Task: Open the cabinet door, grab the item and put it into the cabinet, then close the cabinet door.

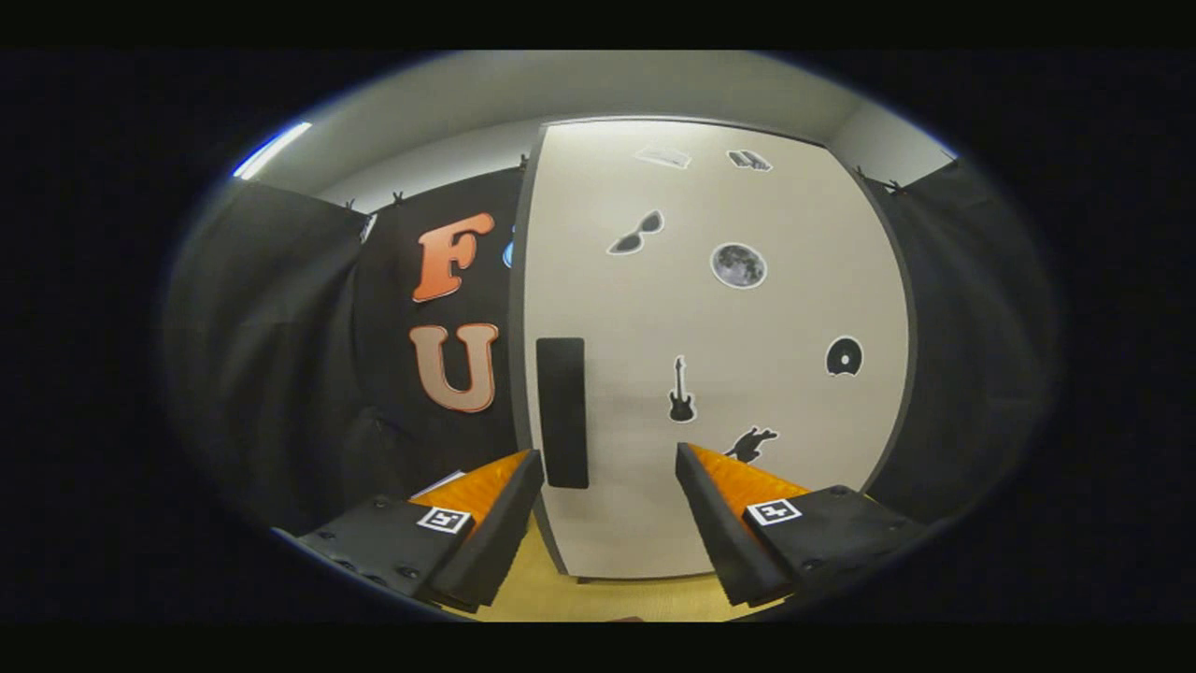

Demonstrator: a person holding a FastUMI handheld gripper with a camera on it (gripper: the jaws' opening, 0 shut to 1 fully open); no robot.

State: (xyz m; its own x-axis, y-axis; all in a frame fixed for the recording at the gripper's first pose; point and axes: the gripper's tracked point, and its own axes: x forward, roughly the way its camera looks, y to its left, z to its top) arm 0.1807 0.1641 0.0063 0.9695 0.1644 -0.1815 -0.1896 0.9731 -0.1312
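1. Starting at the left, I am looking at the booth's black cloth wall (280, 355), which is hanging in folds and running behind the cabinet's left edge.
2. Low beside that cloth, a small pale flat thing (439, 483) is peeking out just past the left finger; I cannot tell what it is.
3. I am holding the gripper (609, 467) with its fingers (486, 509) spread wide and gripping nothing; both are pointing straight at the lower part of the door, short of it and not touching.
4. The cabinet door (775, 308) is standing closed and upright dead ahead, its long axis running vertically and its flat white face turned squarely toward me.
5. The dark handle (562, 412), a tall narrow bar, is sitting close to the door's left edge with its length also vertical; it is lying beyond the gap between the fingers, nearer the left one.
6. Black stickers are scattering over the door's face: sunglasses (637, 233), a moon disc (738, 265), a guitar (681, 393) and a round disc (844, 356) toward the right edge.
7. Below the door, a yellowish surface (561, 594) is showing bare between the fingers, giving me open room to ease forward.
8. On the right, more black cloth is hanging close against the door's right edge.
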